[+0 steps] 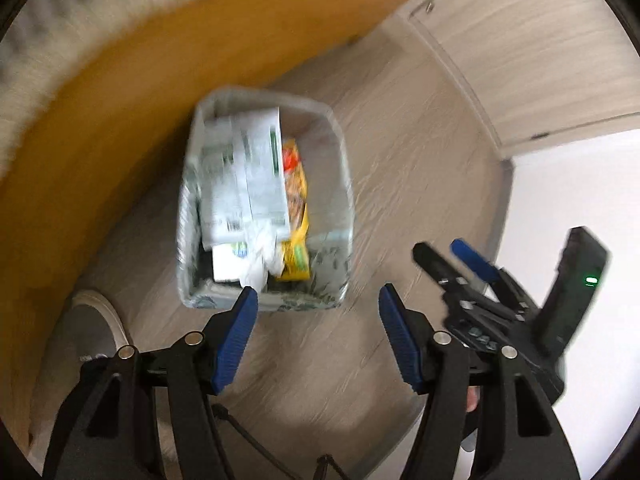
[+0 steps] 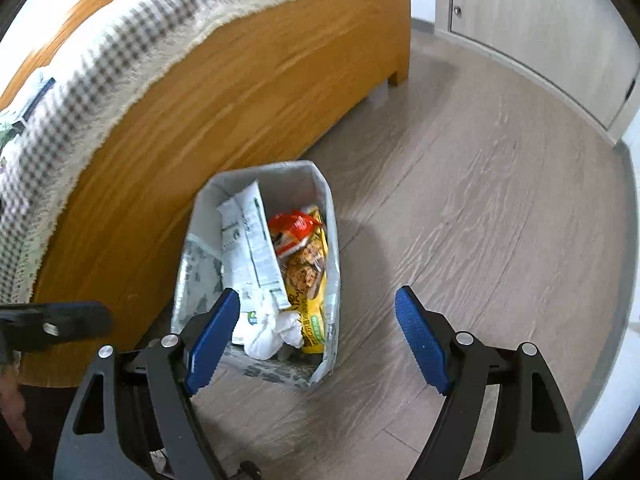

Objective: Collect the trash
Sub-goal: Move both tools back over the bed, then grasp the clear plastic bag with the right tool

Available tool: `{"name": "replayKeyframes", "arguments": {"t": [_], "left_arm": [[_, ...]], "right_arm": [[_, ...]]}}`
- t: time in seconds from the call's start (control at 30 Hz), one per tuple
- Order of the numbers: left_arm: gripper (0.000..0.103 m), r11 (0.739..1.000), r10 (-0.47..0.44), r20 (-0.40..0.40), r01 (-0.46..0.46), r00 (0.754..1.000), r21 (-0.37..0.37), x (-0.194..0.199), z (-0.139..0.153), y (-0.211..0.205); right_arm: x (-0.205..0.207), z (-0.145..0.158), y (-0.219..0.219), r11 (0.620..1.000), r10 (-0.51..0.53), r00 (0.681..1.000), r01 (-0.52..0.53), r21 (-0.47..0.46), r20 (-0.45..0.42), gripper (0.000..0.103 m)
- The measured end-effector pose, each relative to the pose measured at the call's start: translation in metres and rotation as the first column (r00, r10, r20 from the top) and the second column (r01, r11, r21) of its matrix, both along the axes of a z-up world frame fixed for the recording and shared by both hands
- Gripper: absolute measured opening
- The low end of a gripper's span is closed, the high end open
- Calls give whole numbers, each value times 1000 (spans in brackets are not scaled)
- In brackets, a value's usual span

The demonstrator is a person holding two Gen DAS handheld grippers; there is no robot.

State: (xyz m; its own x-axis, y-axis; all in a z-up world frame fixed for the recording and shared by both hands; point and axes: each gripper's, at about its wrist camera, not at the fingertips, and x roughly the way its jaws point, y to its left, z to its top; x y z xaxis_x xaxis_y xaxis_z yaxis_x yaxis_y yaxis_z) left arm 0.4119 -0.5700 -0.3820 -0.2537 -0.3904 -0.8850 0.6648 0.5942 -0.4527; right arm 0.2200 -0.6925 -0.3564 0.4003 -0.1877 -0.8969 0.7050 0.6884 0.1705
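Both point steeply down: the left hand-held gripper (image 1: 318, 306) and the right hand-held gripper (image 2: 318, 308) stand wide apart, empty.

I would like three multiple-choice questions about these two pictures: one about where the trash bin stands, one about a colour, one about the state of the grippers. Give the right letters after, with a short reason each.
1. Where does the trash bin stand?
A. On the bed
B. On the floor beside the wooden bed frame
C. Inside the cabinet

2. What colour are the gripper pads?
A. Blue
B. Red
C. White

3. What state are the left gripper and right gripper in?
A. Both shut on trash
B. One holds a wrapper
C. Both open, nothing between the jaws

Answers: B, the bin rests on the floor next to the bed frame; A, the pads show blue in both views; C, only bare floor and the bin show between the spread jaws.
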Motion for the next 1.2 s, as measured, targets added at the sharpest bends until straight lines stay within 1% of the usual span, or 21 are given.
{"name": "replayKeyframes", "arguments": {"t": [0.1,0.2,0.3,0.37,0.47,0.5,0.57,0.6,0.63,0.7,0.77,0.8,0.83,0.87,0.9,0.93,1.0,1.03,1.1,1.13,1.2], "left_arm": [[60,997,35,103,-28,994,-73,2,47,30],[60,990,85,210,-59,974,-128,4,91,69],[60,972,150,263,-93,953,-217,19,133,117],[60,954,210,307,-127,928,-271,39,161,153],[60,915,346,389,-216,854,-340,79,199,208],[60,897,404,429,-258,808,-359,98,212,231],[60,879,457,488,-295,743,-373,117,226,258],[60,871,481,524,-318,703,-374,133,233,280],[62,869,488,540,-327,686,-371,143,237,293],[64,858,510,533,-355,675,-372,168,243,321],[64,832,551,498,-393,670,-393,200,247,357],[64,821,567,501,-405,654,-402,212,249,373],[64,814,580,514,-417,632,-405,220,253,387],[64,800,601,533,-443,596,-405,230,252,398],[64,758,649,545,-507,530,-409,244,250,419],[64,733,675,546,-540,497,-414,253,249,431],[64,701,701,540,-586,465,-406,274,243,451],[64,690,704,549,-617,451,-378,285,238,460],[64,678,693,587,-656,419,-332,299,227,474],[64,676,686,602,-663,408,-322,304,223,480],[64,664,697,591,-677,405,-319,315,217,489]], "right_arm": [[9,33,12,999,19,1000,-18,-51,22,76],[25,75,30,992,55,996,-47,-118,65,77],[50,121,56,978,118,984,-92,-189,132,77],[73,152,83,962,180,967,-134,-239,182,76],[114,191,127,928,268,933,-183,-323,242,77],[127,198,139,919,290,923,-195,-342,254,76],[161,215,169,907,336,893,-221,-360,299,77],[178,219,180,906,354,879,-238,-350,319,76],[199,222,194,908,374,861,-266,-324,343,76],[239,225,221,903,415,831,-327,-277,370,76],[289,222,255,873,480,802,-398,-282,354,76],[308,220,267,860,502,794,-420,-289,342,76],[333,216,283,845,530,781,-451,-287,330,76],[357,212,297,833,551,768,-480,-276,326,76],[376,210,309,824,564,759,-498,-268,324,76],[401,206,322,817,576,754,-514,-261,316,76],[444,200,341,805,593,742,-543,-239,311,76],[466,196,351,805,594,743,-553,-217,310,76],[502,191,369,802,596,744,-570,-177,301,77],[522,185,377,798,601,743,-583,-157,295,76],[550,178,389,790,611,743,-594,-150,275,76]]}}
